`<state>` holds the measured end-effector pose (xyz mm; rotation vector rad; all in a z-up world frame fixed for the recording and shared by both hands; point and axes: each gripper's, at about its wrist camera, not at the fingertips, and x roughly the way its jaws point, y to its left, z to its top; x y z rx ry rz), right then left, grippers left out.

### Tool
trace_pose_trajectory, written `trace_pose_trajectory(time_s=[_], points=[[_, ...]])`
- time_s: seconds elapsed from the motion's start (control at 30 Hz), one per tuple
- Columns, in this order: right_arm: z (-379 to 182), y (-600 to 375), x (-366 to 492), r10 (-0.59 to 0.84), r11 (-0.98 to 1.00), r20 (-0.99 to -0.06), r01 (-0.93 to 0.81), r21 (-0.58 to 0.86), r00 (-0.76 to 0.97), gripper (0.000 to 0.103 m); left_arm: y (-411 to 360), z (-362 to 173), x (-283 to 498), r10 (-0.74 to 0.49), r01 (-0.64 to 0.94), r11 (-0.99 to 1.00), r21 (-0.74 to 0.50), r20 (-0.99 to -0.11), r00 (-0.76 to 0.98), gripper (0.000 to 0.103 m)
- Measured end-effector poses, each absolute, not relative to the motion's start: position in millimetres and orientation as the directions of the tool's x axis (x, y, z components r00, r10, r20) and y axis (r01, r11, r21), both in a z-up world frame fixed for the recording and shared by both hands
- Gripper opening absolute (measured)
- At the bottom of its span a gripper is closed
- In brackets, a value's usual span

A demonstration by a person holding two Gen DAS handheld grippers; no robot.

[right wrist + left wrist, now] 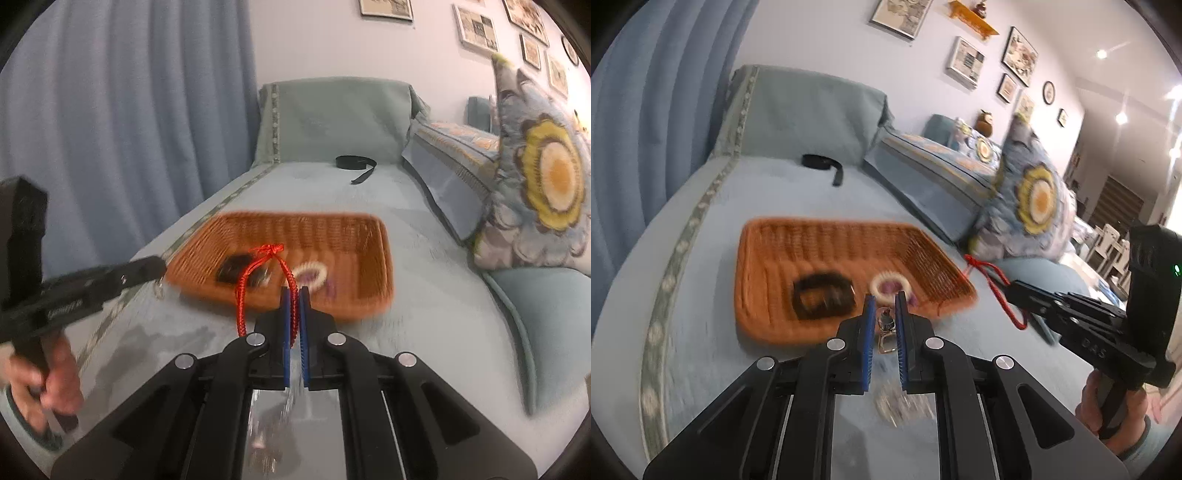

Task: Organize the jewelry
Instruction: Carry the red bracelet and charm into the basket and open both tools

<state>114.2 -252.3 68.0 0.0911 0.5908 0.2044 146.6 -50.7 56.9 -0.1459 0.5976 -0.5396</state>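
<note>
An orange wicker tray (768,258) (373,266) lies on the blue-grey sofa seat. In it are a dark bracelet (822,295) (236,267) and a white and purple beaded bracelet (890,284) (314,275). My left gripper (885,301) is shut on a small metal pendant piece (886,328) just in front of the tray's near rim. My right gripper (294,295) is shut on a red braided cord bracelet (258,273), which hangs in a loop before the tray; it also shows in the left wrist view (997,284). A silvery chain (897,402) lies blurred under the left gripper.
A black strap (823,164) (356,164) lies at the far end of the seat by the backrest cushion. A floral pillow (1030,199) (543,177) stands to the right. A blue curtain (110,110) hangs on the left.
</note>
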Motion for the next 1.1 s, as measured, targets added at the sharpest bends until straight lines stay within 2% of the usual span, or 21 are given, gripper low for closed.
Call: trace_pose_trajectory(time_s=[0.27,0.57,0.63,0.67,0.7,0.77,1.1], points=[[31,-257,231,0.203,0.976,-0.68,-0.09,0.199,0.705,0.003,-59,44,224,-0.445,0.363,0.895,-0.259,-0.546,0.71,0.009],[2,-253,251,0.2,0.975,-0.744,-0.057,0.213,0.638,0.003,-60,16,250,-0.401,0.313,0.916,-0.251,-0.604,0.689,0.01],[-1,-255,251,0.21,0.972,-0.753,-0.053,0.227,0.623,0.004,-59,16,249,-0.408,0.312,0.913,-0.263,-0.603,0.685,0.017],[-1,-257,249,0.219,0.97,-0.753,-0.054,0.238,0.62,0.004,-57,18,246,-0.417,0.316,0.909,-0.272,-0.598,0.685,0.027],[0,-259,247,0.219,0.969,-0.752,-0.052,0.24,0.621,0.004,-56,19,242,-0.417,0.316,0.909,-0.271,-0.59,0.692,0.032],[2,-261,240,0.223,0.968,-0.745,-0.055,0.244,0.628,0.006,-52,26,230,-0.432,0.331,0.902,-0.277,-0.563,0.705,0.038],[16,-266,165,0.287,0.952,-0.688,-0.117,0.284,0.666,0.006,-39,51,154,-0.509,0.403,0.86,-0.314,-0.473,0.719,0.044]])
